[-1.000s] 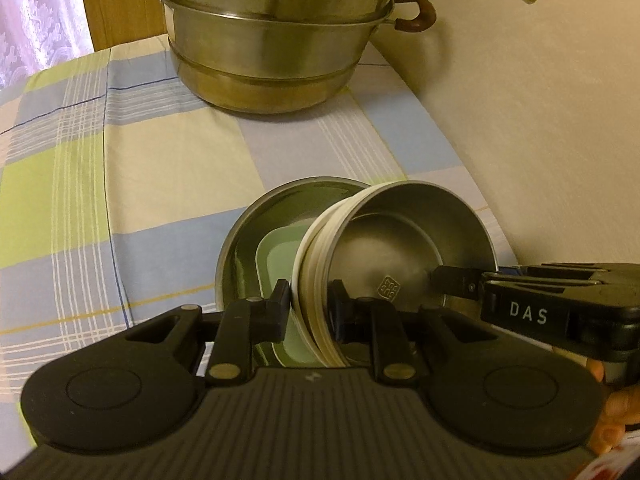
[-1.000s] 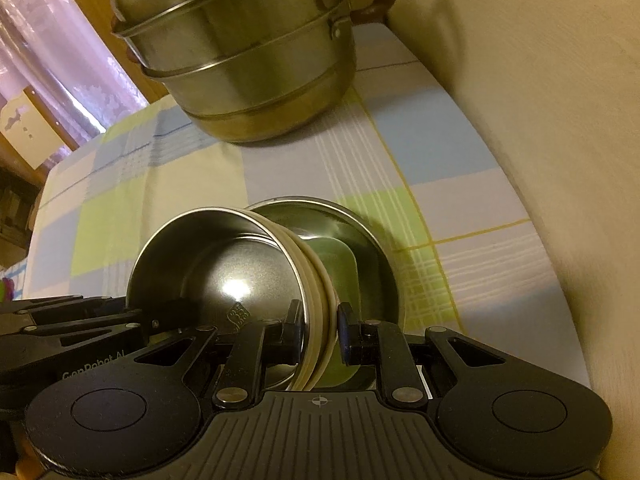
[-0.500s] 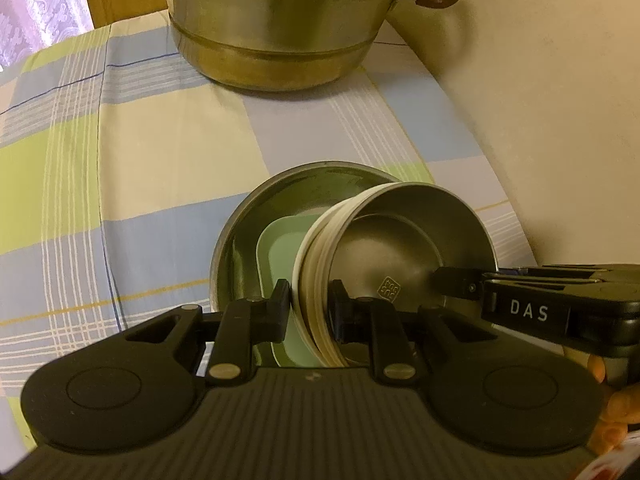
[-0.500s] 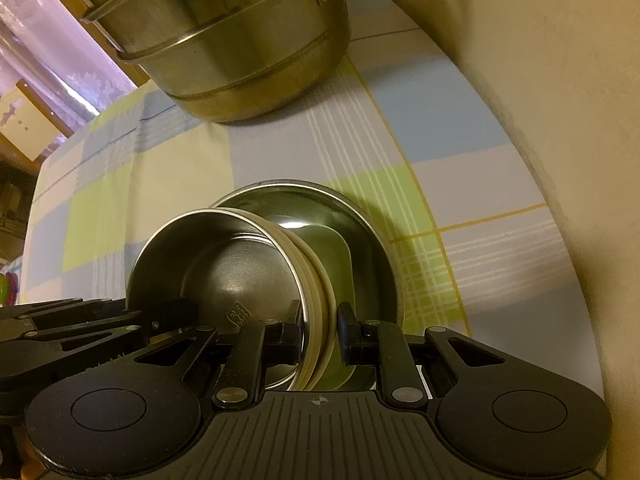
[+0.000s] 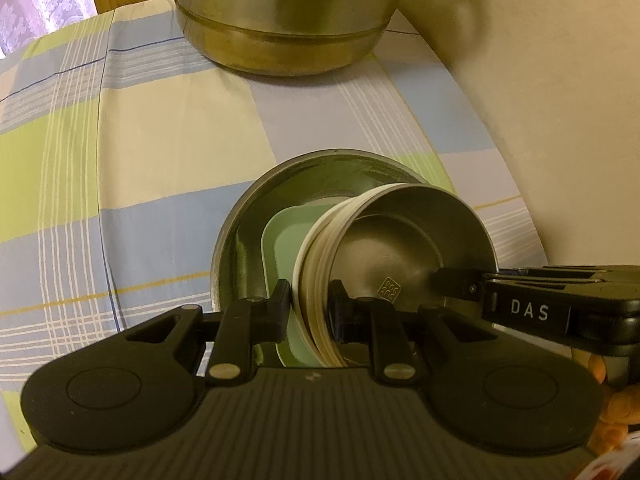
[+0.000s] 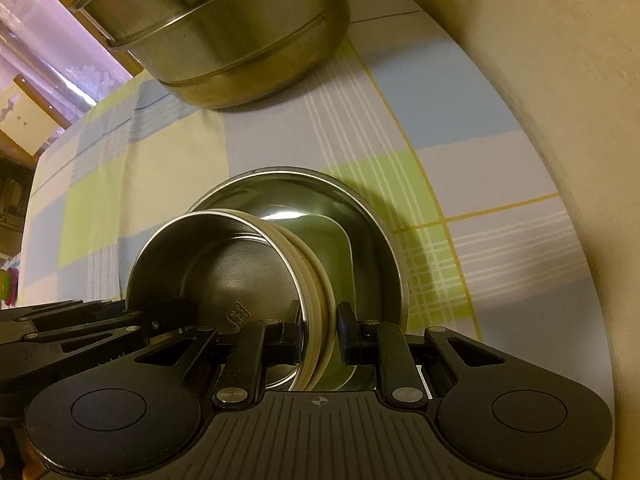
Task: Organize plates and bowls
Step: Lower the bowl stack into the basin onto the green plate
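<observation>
While nearly closed, each hand-held gripper (image 5: 310,306) (image 6: 320,330) clamps the bowl stack's (image 5: 400,248) rim.

A stack of bowls (image 5: 400,248) is held between the two grippers, each clamped on the stack's rim from an opposite side: the left gripper (image 5: 310,312) on the near rim in the left wrist view, the right gripper (image 6: 318,330) likewise in its own view. The stack is tilted on its side and sits partly inside a wide basin (image 5: 248,224) that rests on the cloth-covered desk (image 5: 160,140). A tray (image 5: 284,240) lies in the basin, between the basin's wall and the stack. Behind the basin, well apart from it, stands a tiered pot (image 5: 288,20) on the desk. A wall (image 5: 560,100) runs along the desk's right edge.
</observation>
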### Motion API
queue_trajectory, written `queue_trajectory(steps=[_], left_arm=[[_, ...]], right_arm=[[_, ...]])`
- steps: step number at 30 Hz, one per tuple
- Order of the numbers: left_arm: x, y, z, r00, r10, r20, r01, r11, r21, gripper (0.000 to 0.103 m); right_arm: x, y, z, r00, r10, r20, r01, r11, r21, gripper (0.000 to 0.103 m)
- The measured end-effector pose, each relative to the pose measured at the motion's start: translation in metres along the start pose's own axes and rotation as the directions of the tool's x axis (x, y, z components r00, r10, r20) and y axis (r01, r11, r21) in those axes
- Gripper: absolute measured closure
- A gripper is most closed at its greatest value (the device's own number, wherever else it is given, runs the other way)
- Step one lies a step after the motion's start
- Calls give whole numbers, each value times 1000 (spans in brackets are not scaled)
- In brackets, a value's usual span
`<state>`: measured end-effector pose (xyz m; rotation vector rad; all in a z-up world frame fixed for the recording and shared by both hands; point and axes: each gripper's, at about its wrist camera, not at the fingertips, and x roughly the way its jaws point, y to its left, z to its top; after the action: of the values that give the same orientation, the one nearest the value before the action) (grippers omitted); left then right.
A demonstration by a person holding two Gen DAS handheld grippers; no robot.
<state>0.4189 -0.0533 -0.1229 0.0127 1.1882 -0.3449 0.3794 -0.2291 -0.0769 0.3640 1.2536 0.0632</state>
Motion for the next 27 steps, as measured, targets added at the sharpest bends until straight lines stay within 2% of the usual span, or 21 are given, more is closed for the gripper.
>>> queue_trajectory(steps=[27], left_arm=[[4, 4, -4, 1000, -11, 22, 11, 1000, -7, 85]], right_arm=[[-2, 4, -2, 1000, 0, 26, 1, 1000, -26, 84]])
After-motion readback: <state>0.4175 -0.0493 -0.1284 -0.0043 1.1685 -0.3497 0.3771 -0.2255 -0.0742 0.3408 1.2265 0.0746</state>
